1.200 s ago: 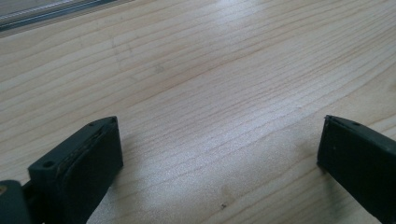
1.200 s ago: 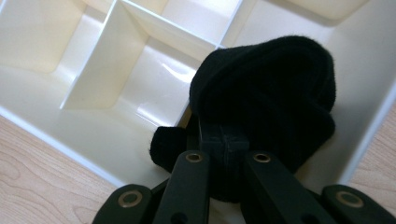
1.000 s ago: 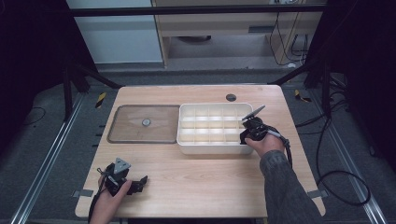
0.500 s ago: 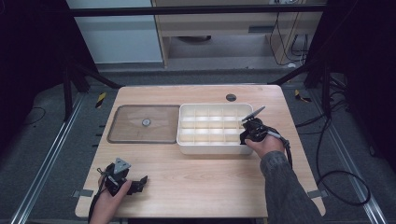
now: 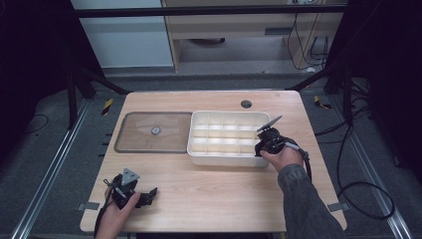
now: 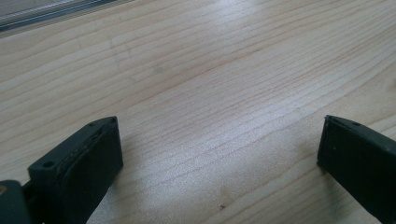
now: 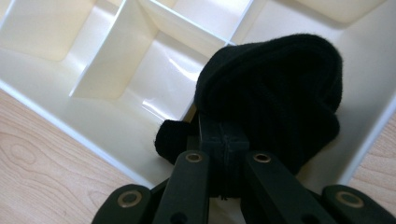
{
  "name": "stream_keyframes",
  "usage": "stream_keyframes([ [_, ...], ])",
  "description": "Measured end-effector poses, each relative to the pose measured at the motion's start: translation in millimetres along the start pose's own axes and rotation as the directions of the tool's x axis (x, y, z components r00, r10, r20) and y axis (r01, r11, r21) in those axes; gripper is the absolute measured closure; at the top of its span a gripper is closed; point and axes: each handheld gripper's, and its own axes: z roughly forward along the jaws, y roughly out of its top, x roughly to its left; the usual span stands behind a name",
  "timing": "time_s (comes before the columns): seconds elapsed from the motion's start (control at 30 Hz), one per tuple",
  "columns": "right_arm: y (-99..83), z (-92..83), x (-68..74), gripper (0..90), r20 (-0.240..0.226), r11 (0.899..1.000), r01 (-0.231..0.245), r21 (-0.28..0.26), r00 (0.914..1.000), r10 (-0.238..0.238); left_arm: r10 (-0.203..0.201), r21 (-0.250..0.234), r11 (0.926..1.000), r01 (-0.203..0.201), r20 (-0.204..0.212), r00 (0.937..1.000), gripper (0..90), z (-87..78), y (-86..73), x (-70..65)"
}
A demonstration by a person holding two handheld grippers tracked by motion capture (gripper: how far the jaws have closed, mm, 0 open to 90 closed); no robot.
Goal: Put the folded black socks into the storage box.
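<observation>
Black knitted sock (image 7: pixel 275 98), rolled up, sits pinched in the right gripper (image 7: pixel 223 140), its jaws closed tight on it, over the white divided tray's (image 5: pixel 199 149) corner cell at four o'clock. Released off-centre, it could catch a divider. The left gripper (image 6: pixel 219 154) rests wide open and empty at seven o'clock.

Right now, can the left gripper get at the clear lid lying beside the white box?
Probably yes: the left gripper is open, and bare table lies between it and the lid.
</observation>
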Motion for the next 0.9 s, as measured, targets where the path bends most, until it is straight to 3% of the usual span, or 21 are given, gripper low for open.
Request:
stream_keyframes([
  [0.27, 2.7, -12.4, 1.5, 81.5, -0.001, 1.0, 0.01, -0.022, 0.9999, -0.01, 0.0, 0.0, 1.0, 0.0, 0.0, 1.0, 0.0, 0.0, 0.0, 0.0],
  [0.7, 9.7, -48.3, 2.8, 80.9, 0.001, 0.994, 0.027, -0.109, 0.9996, -0.027, -0.001, -0.001, 1.0, 0.001, 0.001, 1.0, 0.0, 0.1, 0.0, 0.0],
  [0.9, 8.7, -54.7, 1.2, 81.3, 0.008, 0.989, 0.026, -0.143, 0.9996, -0.025, -0.001, -0.001, 1.0, 0.001, 0.001, 1.0, 0.0, 0.1, 0.0, 0.0],
])
